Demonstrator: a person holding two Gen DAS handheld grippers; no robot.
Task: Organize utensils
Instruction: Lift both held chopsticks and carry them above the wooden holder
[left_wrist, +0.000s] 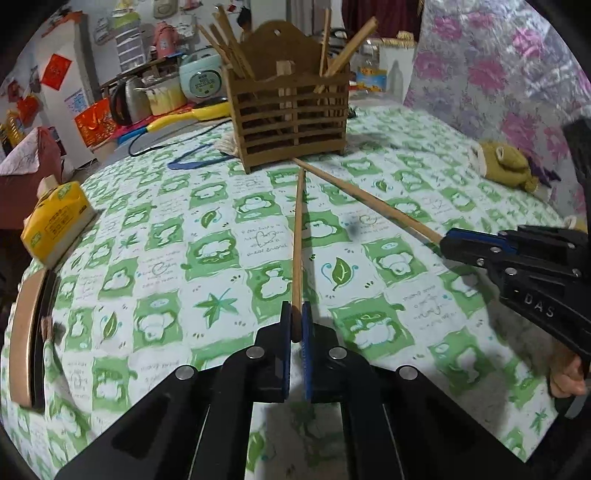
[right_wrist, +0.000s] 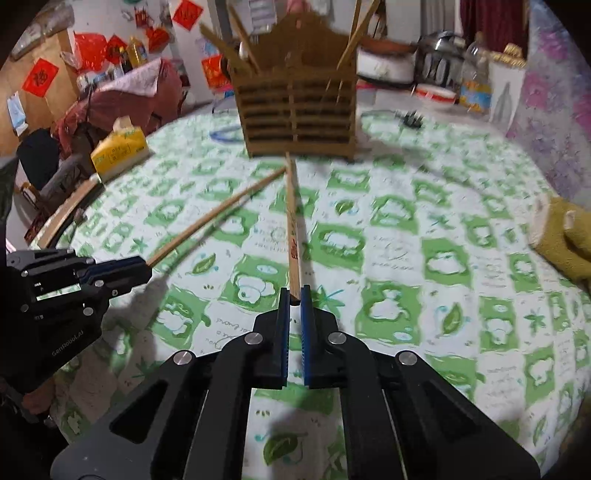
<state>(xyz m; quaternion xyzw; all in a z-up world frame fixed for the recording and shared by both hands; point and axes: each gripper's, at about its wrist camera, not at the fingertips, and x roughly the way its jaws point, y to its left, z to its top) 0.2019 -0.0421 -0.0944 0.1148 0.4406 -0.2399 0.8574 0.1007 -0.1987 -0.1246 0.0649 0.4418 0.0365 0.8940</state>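
Two wooden chopsticks lie on the green-and-white patterned cloth, their far tips meeting just in front of a slatted wooden holder (left_wrist: 291, 114) (right_wrist: 297, 110) that has several chopsticks standing in it. My left gripper (left_wrist: 295, 314) is shut on the near end of one chopstick (left_wrist: 297, 236), which runs straight ahead toward the holder. My right gripper (right_wrist: 294, 295) is shut on the near end of the other chopstick (right_wrist: 292, 221). In the left wrist view the right gripper (left_wrist: 452, 240) grips its chopstick (left_wrist: 369, 201) from the right. The right wrist view has the left gripper (right_wrist: 146, 266) at the left, on its chopstick (right_wrist: 218, 214).
A yellow tissue pack (left_wrist: 55, 221) (right_wrist: 120, 149) sits at the cloth's left edge beside a curved wooden rim (left_wrist: 24, 325). A tan plush toy (left_wrist: 506, 162) (right_wrist: 565, 236) lies at the right. A blue cord (left_wrist: 192, 158) lies left of the holder; kitchen appliances stand behind.
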